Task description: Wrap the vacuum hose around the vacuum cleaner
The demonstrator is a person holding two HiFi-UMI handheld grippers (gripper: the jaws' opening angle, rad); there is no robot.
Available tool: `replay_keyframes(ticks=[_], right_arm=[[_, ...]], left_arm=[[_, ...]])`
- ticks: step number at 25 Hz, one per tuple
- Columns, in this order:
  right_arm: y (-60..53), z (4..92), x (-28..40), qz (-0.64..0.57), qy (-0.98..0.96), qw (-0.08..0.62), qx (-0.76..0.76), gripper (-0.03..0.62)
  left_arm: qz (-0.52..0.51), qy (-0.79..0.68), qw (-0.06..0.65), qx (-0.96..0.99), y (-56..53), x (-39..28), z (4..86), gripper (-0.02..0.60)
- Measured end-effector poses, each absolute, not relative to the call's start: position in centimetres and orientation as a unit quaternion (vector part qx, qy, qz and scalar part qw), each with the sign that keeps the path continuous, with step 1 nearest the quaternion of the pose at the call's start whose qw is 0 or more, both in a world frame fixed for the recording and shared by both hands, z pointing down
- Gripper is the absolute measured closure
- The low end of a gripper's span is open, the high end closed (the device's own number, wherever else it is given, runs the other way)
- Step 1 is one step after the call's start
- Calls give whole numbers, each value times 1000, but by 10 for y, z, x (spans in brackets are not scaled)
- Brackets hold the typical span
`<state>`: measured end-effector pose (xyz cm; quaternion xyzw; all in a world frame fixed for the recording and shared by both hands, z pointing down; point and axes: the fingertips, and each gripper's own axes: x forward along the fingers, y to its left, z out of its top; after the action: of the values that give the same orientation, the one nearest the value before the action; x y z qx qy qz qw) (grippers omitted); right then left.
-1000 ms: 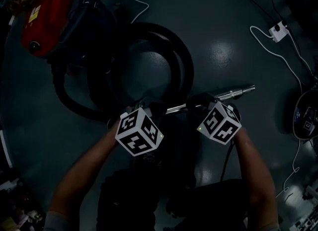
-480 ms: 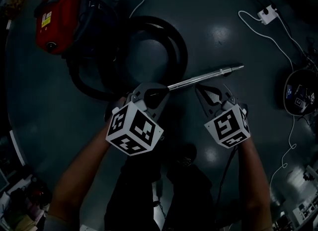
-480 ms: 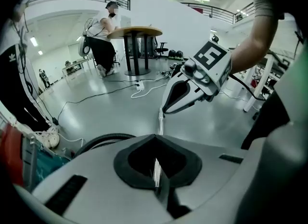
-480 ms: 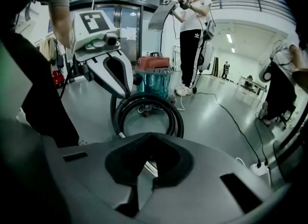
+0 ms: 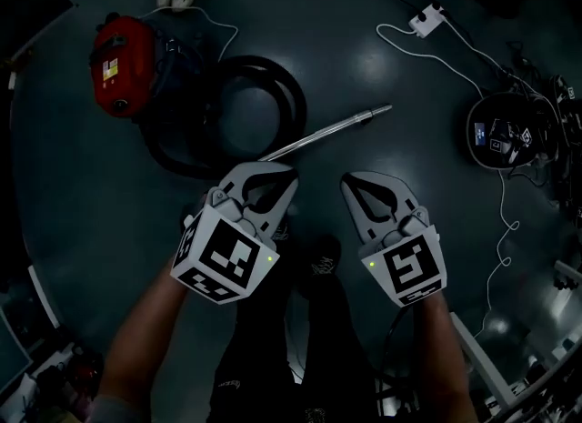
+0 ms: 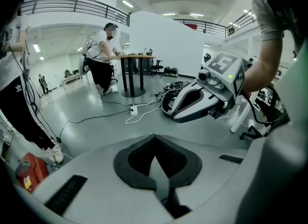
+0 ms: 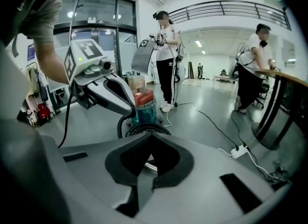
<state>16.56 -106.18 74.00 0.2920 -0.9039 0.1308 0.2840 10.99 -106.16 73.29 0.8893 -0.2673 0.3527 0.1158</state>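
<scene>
Black ribbed vacuum hose [image 5: 293, 98]: where is it, and why is nobody holding it?

— Looped on the dark glossy floor [image 5: 427, 148] just beside the red canister vacuum cleaner [image 5: 123, 62]. The left gripper [image 5: 277, 176] and right gripper [image 5: 355, 185] hang above with jaws together, both empty. That fits either a pause between grips or a finished job.

— Any writing?

— A pale label on the cleaner, too small to read.

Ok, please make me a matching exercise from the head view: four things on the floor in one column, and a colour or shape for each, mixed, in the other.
1. vacuum cleaner
2. vacuum hose
3. metal wand
4. power strip

a. white
b. black, coiled
c. red on top
d. silver, straight

Pairs: 1-c, 2-b, 3-d, 4-a.
</scene>
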Motion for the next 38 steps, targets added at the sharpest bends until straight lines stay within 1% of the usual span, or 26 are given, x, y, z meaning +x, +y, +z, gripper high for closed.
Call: replay_keyframes(ticks=[6, 12, 17, 21, 24, 29, 34, 38], right_arm=[[-1013, 618, 219, 141, -873, 274, 378, 589], [-978, 492, 255, 126, -858, 226, 443, 589], [-954, 402, 266, 105, -844, 169, 498, 589], [-930, 352, 267, 122, -826, 114, 539, 589], [-908, 319, 265, 128, -811, 68, 567, 589], [-869, 272, 255, 105, -787, 50, 606, 590], [-835, 239, 244, 96, -773, 29, 627, 589], [-820, 224, 230, 80, -772, 27, 631, 589]], left_arm=[[343, -252, 59, 903, -1017, 161, 609, 574], [300, -233, 15, 925, -991, 202, 493, 574], [251, -220, 14, 943, -965, 216, 416, 574], [202, -208, 26, 957, -946, 219, 364, 574], [183, -191, 31, 964, -924, 221, 329, 574], [172, -175, 18, 969, -884, 214, 290, 574], [144, -160, 41, 976, -846, 208, 264, 574], [129, -170, 42, 976, -831, 196, 251, 574]])
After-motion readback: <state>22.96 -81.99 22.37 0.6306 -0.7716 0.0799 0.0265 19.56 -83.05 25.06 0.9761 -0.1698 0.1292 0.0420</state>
